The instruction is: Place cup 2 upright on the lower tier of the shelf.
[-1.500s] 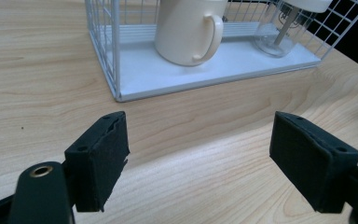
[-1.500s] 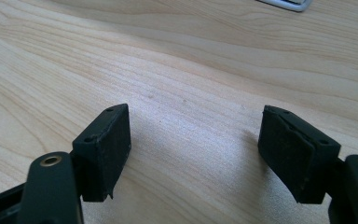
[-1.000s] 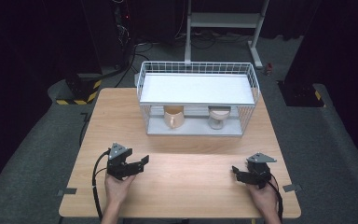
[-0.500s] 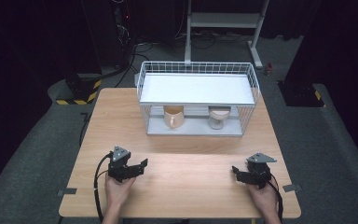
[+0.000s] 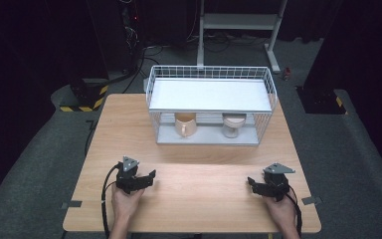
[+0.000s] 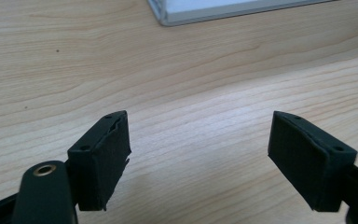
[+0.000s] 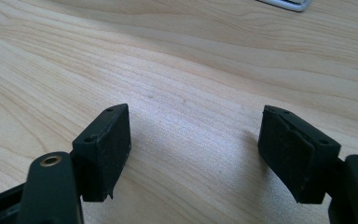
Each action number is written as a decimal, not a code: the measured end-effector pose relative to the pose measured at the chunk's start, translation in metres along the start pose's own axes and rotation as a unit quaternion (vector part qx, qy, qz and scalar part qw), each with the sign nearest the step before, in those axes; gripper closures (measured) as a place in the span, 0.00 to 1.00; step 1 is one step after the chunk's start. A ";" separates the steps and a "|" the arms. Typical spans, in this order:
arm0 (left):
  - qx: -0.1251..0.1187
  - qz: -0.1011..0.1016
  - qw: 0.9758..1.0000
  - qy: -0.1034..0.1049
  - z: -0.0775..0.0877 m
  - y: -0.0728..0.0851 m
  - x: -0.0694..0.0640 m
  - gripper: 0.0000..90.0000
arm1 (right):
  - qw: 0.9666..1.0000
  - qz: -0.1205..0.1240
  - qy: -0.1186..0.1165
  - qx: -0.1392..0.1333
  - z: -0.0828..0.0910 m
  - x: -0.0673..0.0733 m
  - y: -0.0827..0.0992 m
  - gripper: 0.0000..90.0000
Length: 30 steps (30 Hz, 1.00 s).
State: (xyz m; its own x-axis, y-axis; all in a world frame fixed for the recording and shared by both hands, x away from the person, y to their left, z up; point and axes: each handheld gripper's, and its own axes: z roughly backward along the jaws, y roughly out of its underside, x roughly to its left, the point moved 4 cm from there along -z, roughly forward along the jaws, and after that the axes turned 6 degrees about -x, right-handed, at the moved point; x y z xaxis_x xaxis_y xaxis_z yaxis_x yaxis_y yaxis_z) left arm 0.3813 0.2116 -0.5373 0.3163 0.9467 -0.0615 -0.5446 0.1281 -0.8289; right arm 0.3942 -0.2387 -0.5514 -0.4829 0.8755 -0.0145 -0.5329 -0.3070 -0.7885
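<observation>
My left gripper [image 5: 148, 178] rests low over the wooden table [image 5: 199, 204] at the near left, held in a hand, pointing right. Its jaws stand apart in the left gripper view [image 6: 200, 140] with only bare wood between them. My right gripper [image 5: 252, 184] sits at the near right, pointing left toward the other. Its jaws are also wide apart [image 7: 196, 135] and hold nothing. A white wire rack [image 5: 211, 94] stands at the far middle of the table. Under its shelf are a tan mug [image 5: 185, 124] and a pale cup [image 5: 234, 124].
A white frame stand [image 5: 238, 22] and dark equipment with cables [image 5: 124, 30] lie on the floor beyond the table. A yellow-black striped edge [image 5: 82, 105] is at the left. Broad bare wood lies between the two grippers and in front of the rack.
My left gripper has sunk a little toward the table top. The right gripper has stayed where it was.
</observation>
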 end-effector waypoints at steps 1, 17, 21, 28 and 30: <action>0.000 0.001 1.000 -0.002 -0.001 0.000 0.001 0.24 | 1.000 0.000 0.000 0.000 0.000 0.000 0.000 0.28; 0.008 -0.012 1.000 -0.026 -0.010 0.006 0.005 0.24 | 1.000 0.000 0.000 0.000 0.000 0.000 0.000 0.28; 0.014 -0.018 0.999 -0.026 -0.011 0.008 0.003 0.24 | 1.000 0.000 0.000 0.000 0.000 0.000 0.000 0.28; 0.025 -0.029 0.999 -0.026 -0.016 0.010 -0.001 0.24 | 1.000 0.000 0.000 0.000 0.000 0.000 0.000 0.28; 0.022 -0.027 0.999 -0.027 -0.016 0.010 -0.002 0.23 | 1.000 0.000 0.000 0.000 0.000 0.000 0.000 0.28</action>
State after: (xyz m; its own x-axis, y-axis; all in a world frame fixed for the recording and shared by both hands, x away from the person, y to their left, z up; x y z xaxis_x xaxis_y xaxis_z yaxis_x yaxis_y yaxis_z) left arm 0.3875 0.2060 -0.5549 0.3043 0.9525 0.0128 -0.5616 0.1902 -0.8053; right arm 0.3942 -0.2387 -0.5514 -0.4831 0.8754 -0.0147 -0.5326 -0.3072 -0.7886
